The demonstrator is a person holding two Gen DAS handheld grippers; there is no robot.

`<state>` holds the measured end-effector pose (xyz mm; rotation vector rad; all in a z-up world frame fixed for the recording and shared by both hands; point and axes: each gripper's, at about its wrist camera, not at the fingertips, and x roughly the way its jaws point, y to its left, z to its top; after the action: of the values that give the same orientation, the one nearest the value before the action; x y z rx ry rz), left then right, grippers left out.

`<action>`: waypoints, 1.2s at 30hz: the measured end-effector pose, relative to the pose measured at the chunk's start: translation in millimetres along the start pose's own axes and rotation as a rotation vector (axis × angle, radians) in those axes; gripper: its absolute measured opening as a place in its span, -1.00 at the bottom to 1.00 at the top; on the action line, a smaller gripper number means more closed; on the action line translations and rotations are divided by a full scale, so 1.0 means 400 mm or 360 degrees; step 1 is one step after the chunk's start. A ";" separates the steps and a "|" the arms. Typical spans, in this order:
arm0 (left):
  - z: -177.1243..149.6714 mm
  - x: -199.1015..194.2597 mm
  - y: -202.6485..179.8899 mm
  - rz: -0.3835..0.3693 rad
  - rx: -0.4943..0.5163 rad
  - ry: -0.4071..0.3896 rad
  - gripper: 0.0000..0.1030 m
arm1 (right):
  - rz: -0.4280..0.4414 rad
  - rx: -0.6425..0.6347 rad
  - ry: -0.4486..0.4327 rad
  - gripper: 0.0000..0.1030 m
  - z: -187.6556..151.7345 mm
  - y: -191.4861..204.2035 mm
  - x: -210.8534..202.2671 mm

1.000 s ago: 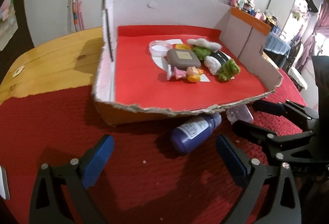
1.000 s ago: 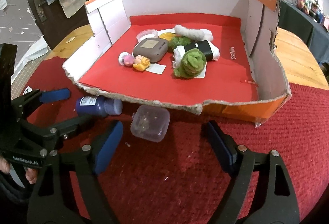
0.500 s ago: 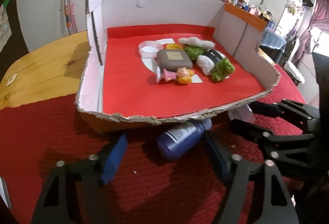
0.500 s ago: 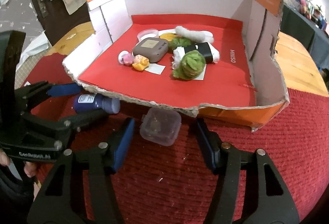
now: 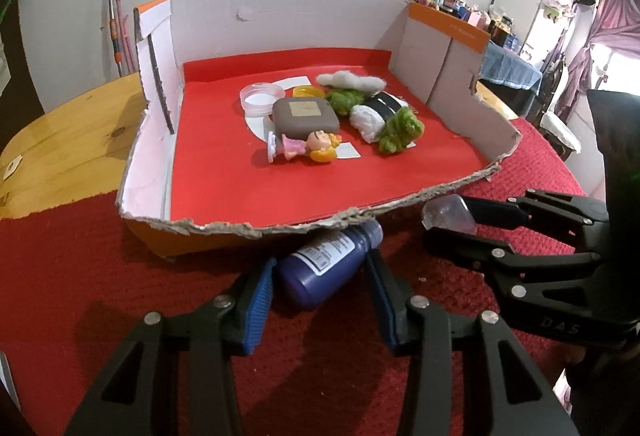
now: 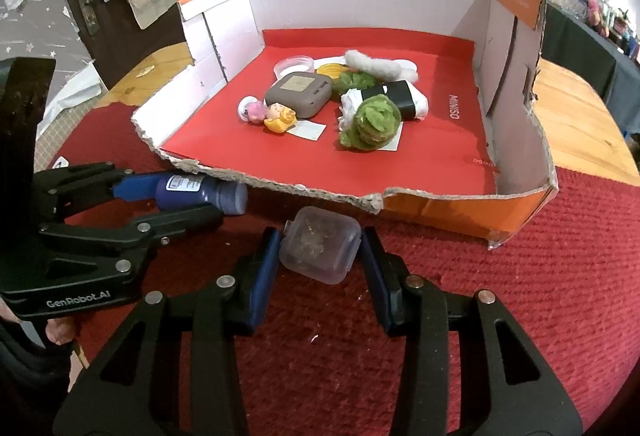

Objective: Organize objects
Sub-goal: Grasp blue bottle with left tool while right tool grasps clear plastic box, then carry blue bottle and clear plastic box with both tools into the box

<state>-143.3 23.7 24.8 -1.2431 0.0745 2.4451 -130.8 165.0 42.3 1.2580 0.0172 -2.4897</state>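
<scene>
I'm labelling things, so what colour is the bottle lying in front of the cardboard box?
Dark blue-purple bottle with a white label; the left wrist view shows it best.

A dark blue bottle [image 5: 326, 264] with a white label lies on red cloth [image 5: 80, 276]; the cardboard box [image 5: 280, 20] is white-walled, red-floored, orange outside.

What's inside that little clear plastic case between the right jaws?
The clear case shows small, pale, blurry bits through its lid; what they are cannot be told. Its underside on the red mat is hidden.
</scene>
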 end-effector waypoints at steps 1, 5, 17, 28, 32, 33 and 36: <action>-0.001 0.000 0.000 0.0001 -0.0005 -0.0003 -0.09 | 0.0004 0.0001 -0.0001 -0.23 -0.001 0.000 0.000; -0.009 -0.005 -0.004 -0.0004 -0.0019 -0.0016 -0.09 | 0.0031 0.0007 -0.0003 -0.23 -0.002 0.001 0.000; -0.042 -0.035 -0.010 -0.0035 -0.0037 -0.0054 -0.09 | 0.0028 -0.0001 -0.0012 -0.23 -0.015 0.030 -0.029; -0.063 -0.069 -0.019 -0.0033 -0.0064 -0.0100 -0.09 | 0.0036 -0.0004 -0.0059 -0.23 -0.030 0.046 -0.069; -0.069 -0.081 -0.029 -0.0025 -0.0054 -0.0111 -0.09 | 0.0045 -0.0003 -0.0074 -0.23 -0.037 0.048 -0.081; -0.071 -0.085 -0.031 -0.0023 -0.0052 -0.0116 -0.09 | 0.0047 -0.0004 -0.0079 -0.23 -0.039 0.049 -0.085; -0.076 -0.097 -0.037 -0.0019 -0.0050 -0.0128 -0.09 | 0.0050 -0.0008 -0.0089 -0.24 -0.045 0.052 -0.093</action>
<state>-94.1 18.0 38.8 -1.1535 0.0065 2.4919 -90.0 159.6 63.7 1.1771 -0.0099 -2.4950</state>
